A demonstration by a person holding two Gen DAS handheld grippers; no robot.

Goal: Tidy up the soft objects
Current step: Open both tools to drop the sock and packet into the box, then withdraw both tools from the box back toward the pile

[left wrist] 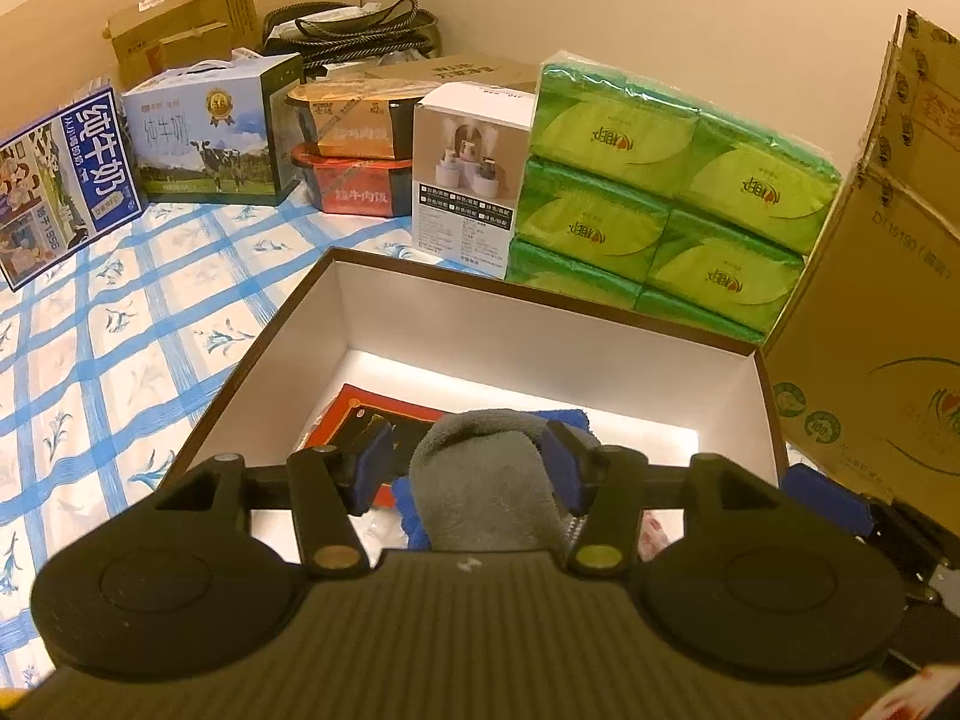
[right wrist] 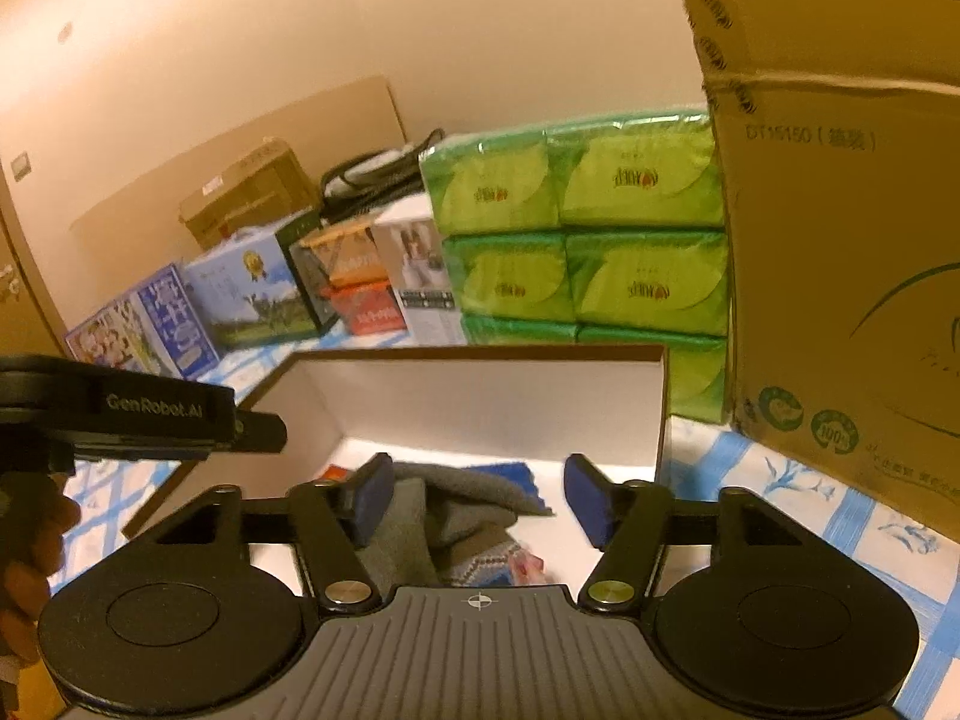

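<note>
Right of both tongs, close by: tall carton (left wrist: 870, 330) on the checked cloth. Beyond the tongs, against the wall: stacked green tissue packs (left wrist: 660, 180), touching the carton's side.

Straight ahead of and below both tongs: open box (left wrist: 540, 324), brown rim, white inside, already holding the soft things.

Left tongs (left wrist: 468, 462): parted, pointing down into the box, clamping nothing. Right tongs (right wrist: 477, 495): spread wide over the same box, empty, near edge of the box under them.

Between the left tongs' pads: grey sock (left wrist: 486, 468), humped up, right pad about touching it, left pad clear of it with a gap. Seems released and resting in the box, not held. In the right view, same sock (right wrist: 462, 504) slumped just beside the left pad.

Behind the sock, farther from the tongs: blue cloth (left wrist: 570, 417), flat on the box floor. Nearest the right tongs, under the sock: patterned knit piece (right wrist: 480, 561), partly hidden. Left of the left tongs, on the floor of the box: red card (left wrist: 360, 414), flat.

Handling, as a guess: sock light, fleecy, limp, nothing to break; likely to sag and spring back rather than stay folded. Best pinched at the thick hump or the cuff, through both layers, not by a loose edge. No slip expected from such nap against the padded tongs.
</note>
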